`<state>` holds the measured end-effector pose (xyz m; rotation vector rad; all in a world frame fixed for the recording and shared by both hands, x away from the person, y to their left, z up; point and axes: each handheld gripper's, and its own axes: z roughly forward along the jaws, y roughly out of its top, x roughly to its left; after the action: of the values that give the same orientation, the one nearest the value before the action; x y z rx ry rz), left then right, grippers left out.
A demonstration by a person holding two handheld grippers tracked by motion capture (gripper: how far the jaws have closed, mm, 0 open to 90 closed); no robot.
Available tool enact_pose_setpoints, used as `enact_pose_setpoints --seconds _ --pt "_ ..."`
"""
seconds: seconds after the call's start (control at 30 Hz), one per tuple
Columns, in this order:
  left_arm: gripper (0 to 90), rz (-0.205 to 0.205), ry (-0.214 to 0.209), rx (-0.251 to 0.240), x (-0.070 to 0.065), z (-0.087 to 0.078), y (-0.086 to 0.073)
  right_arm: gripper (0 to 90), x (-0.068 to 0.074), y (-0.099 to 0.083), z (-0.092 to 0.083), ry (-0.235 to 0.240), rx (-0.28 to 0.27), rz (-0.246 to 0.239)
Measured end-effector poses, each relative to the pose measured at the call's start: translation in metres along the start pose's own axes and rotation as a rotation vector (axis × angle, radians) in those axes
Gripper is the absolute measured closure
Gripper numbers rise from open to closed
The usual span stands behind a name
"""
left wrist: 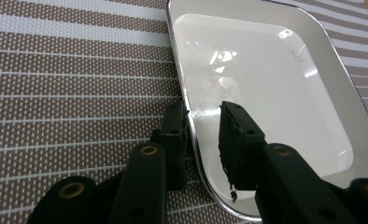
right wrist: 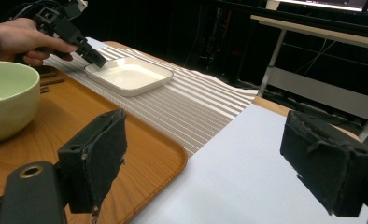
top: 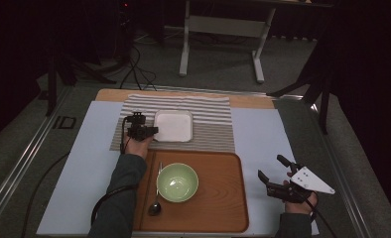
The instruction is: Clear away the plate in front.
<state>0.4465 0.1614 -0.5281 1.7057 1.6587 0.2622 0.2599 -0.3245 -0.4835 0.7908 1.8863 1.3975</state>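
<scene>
A white square dish (top: 173, 125) (left wrist: 266, 84) (right wrist: 130, 77) lies on a brown-and-white striped mat (top: 211, 124) (left wrist: 56, 84). My left gripper (top: 154, 131) (left wrist: 203, 109) (right wrist: 95, 58) straddles the dish's near left rim, one jaw outside on the mat and the other inside over the dish floor. The outer jaw sits against the rim; a gap shows between the rim and the inner jaw. My right gripper (top: 270, 166) (right wrist: 219, 154) hovers over the pale sheet right of the tray, jaws wide apart with nothing between them.
A wooden tray (top: 218, 198) (right wrist: 126, 149) sits at the front centre with a light green bowl (top: 177, 182) (right wrist: 4, 98) and a metal spoon (top: 156, 203) beside it. A pale blue sheet (top: 268, 139) covers the table. A desk frame (top: 223, 29) stands beyond the table.
</scene>
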Motion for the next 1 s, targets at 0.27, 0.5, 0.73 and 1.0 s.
enact_pose_setpoints --seconds 0.27,0.5,0.73,1.0 --pt "78.4 -0.025 0.014 0.023 0.0003 0.0041 -0.0018 14.0 0.0000 0.0000 -0.0001 0.000 0.000 -0.002" --pt "86.1 -0.090 0.013 0.030 0.0014 0.0041 -0.0006 14.0 -0.0002 0.0001 -0.0005 -0.004 -0.002 -0.001" --pt "88.8 -0.124 0.008 0.030 0.0010 0.0050 0.0005 14.1 -0.0003 0.0002 -0.0008 -0.003 -0.003 -0.001" --pt "89.0 -0.149 -0.007 0.032 0.0027 0.0048 0.0009 14.0 -0.0007 0.0001 -0.0011 -0.007 -0.005 0.000"
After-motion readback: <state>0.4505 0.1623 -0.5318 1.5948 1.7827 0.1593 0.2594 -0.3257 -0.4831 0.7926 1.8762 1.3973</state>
